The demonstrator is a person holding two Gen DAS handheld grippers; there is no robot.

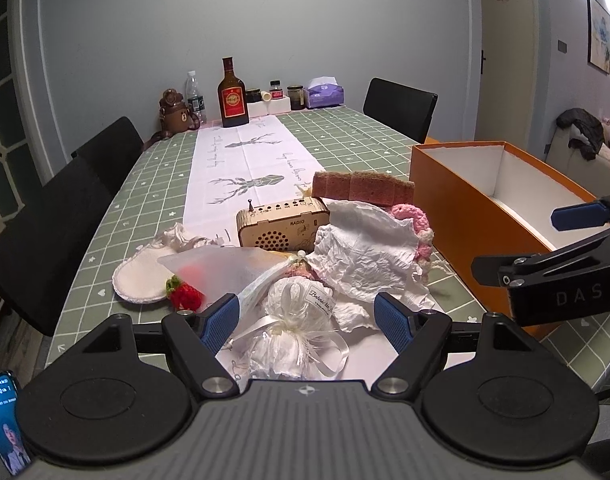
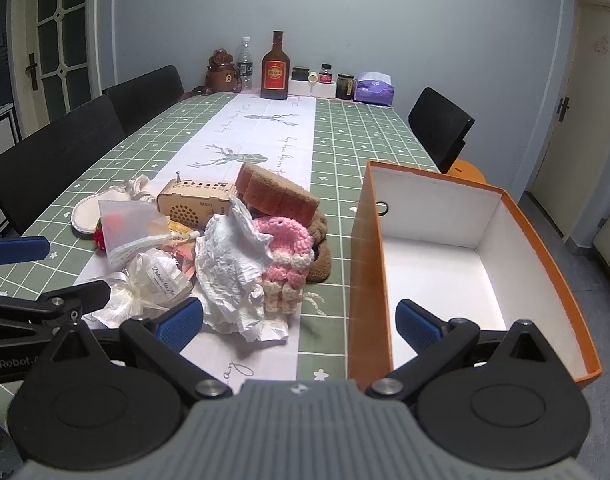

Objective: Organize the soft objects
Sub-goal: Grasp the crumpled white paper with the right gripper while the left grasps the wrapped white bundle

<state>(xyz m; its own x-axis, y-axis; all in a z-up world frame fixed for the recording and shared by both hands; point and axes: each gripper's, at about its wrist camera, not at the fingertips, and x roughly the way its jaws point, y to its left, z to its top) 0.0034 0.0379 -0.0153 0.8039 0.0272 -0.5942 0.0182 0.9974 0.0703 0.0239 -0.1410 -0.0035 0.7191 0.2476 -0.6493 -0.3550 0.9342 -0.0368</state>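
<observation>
Since the white gauze pouch (image 1: 293,320) lies on the tabletop (image 1: 117,216) between the wide-open left hand-held gripper (image 1: 305,320), it should be pinched mid-body, ribbon avoided, then carried to the empty orange box (image 2: 545,248); the right hand-held gripper (image 2: 301,320) is likewise wide, empty.

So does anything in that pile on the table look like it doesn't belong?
Yes: the wooden radio sits in the middle of the heap, hard and boxy among soft things like the crumpled tissue, sponge and crocheted pink toy.

Home dining room: long clothed table (image 2: 345,128), black chairs (image 2: 439,132), framed pictures (image 1: 599,36).
</observation>
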